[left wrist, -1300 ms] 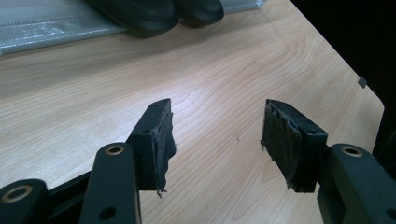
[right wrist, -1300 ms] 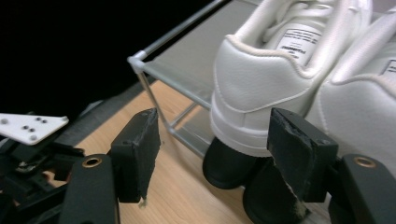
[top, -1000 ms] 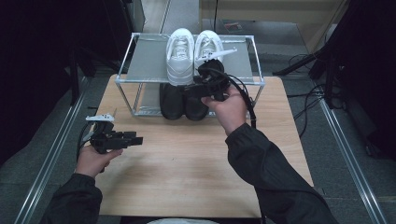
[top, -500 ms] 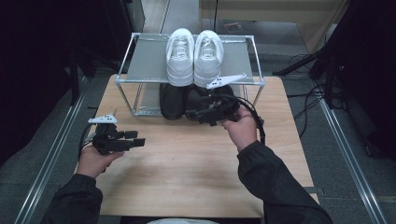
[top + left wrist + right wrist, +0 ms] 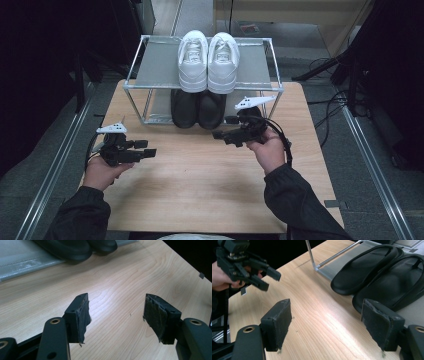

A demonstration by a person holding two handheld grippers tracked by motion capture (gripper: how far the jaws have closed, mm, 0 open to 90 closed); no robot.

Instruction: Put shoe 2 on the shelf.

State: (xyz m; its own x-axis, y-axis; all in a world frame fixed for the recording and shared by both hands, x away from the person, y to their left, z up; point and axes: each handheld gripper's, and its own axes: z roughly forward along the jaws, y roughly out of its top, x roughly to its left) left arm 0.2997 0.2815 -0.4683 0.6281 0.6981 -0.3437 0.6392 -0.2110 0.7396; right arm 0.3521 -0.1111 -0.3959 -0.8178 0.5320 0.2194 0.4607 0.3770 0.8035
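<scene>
Now both shoe pairs are sitting on the rack (image 5: 150, 70).
White shoes (image 5: 208, 60) are resting on top, black sandals (image 5: 197, 107) are lying underneath; the left gripper (image 5: 148, 153) and right gripper (image 5: 218, 135) are gaping wide, holding nothing.

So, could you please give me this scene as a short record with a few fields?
surface: wooden table
rack: metal two-level shoe rack at the far side of the table
top level: pair of white sneakers, side by side
bottom level: pair of black sandals, side by side
left gripper: open, nothing between its jaws, above the table at the left
right gripper: open, nothing between its jaws, just in front of the black sandals
contact: neither gripper touches any footwear
</scene>
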